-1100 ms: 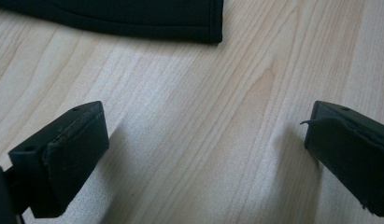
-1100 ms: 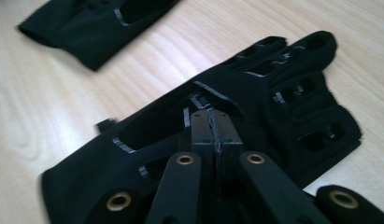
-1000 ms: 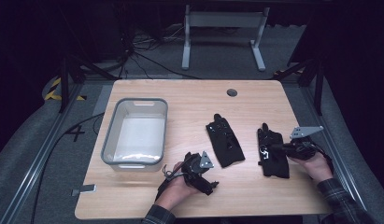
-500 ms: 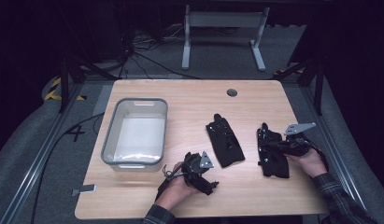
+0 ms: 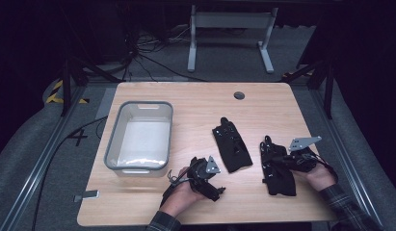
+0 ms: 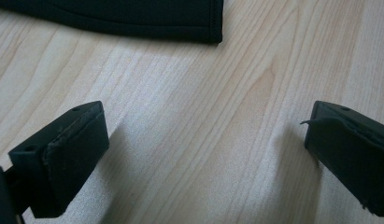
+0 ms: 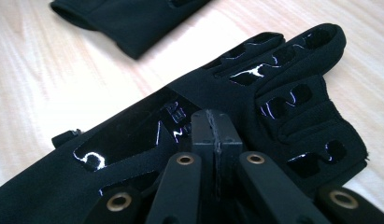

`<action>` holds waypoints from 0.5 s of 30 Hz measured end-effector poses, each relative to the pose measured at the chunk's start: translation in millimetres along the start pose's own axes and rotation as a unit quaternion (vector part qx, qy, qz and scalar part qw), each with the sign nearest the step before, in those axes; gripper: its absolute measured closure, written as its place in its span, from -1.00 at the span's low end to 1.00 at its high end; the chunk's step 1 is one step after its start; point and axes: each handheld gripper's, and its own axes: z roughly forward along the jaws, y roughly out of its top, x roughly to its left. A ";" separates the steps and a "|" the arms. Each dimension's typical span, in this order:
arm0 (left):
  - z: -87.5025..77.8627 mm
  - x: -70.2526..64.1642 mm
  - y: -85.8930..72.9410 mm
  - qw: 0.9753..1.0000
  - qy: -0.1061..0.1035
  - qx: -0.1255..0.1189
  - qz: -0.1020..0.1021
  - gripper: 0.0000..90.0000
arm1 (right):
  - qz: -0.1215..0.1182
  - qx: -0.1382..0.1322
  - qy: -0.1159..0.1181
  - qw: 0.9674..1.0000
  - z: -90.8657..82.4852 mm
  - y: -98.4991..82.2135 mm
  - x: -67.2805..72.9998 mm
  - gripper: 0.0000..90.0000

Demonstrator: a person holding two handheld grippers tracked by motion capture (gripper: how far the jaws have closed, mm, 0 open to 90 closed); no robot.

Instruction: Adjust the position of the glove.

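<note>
A: Where is the near glove [image 5: 278, 169] located, and what state is the right tool [image 5: 287, 161] in?

B: The near glove is laid flat on the desk [image 5: 195, 103], at about 4 o'clock from the desk's centre, well apart from the bin [image 5: 113, 144]. A second glove [image 5: 231, 144] is placed just to its left. In the right gripper view, the right tool [image 7: 216, 122] is seen with its jaws pressed fully together, directly above the near glove [image 7: 189, 135]; whether fabric is pinched between the tips cannot be told.

A: And the left tool [image 5: 207, 180]?

B: Its jaws are held wide apart over bare wood, nothing between them, with the cuff edge of the second glove [image 6: 133, 18] ahead at 12 o'clock.

A: How is the near glove oriented?

B: In the high view its long axis is run roughly from 6 to 12 o'clock, tilted slightly toward 11. The fingers are pointed away, toward 12; the cuff is turned to the person.

A: How should the step be performed well?

B: If fabric is not caught, the jaws should be reopened and lowered onto the back-of-hand panel. A single layer near the middle should be pinched, so that the glove is lifted evenly and is not dragged across the desk.
</note>
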 end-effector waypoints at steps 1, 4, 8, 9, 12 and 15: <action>0.0 0.0 0.0 1.000 0.000 0.000 0.000 -1.00 | -0.001 0.001 0.002 1.000 0.1 0.0 3.0 1.00; -0.1 0.1 0.0 1.000 0.000 0.000 0.000 -1.00 | -0.011 0.003 0.006 1.000 0.8 0.7 11.9 1.00; 0.0 0.0 0.0 1.000 0.000 0.000 0.000 -1.00 | -0.015 0.004 0.012 1.000 1.6 1.2 21.5 1.00; 0.0 -0.1 0.0 1.000 0.000 0.000 0.000 -1.00 | -0.016 0.005 0.015 1.000 1.6 1.1 24.1 1.00; 0.0 0.0 0.0 1.000 0.000 0.000 0.000 -1.00 | -0.017 0.005 0.019 1.000 1.6 0.8 28.8 1.00; 0.0 0.0 0.0 1.000 0.000 0.000 0.000 -1.00 | -0.024 0.006 0.023 0.999 1.5 0.3 37.2 1.00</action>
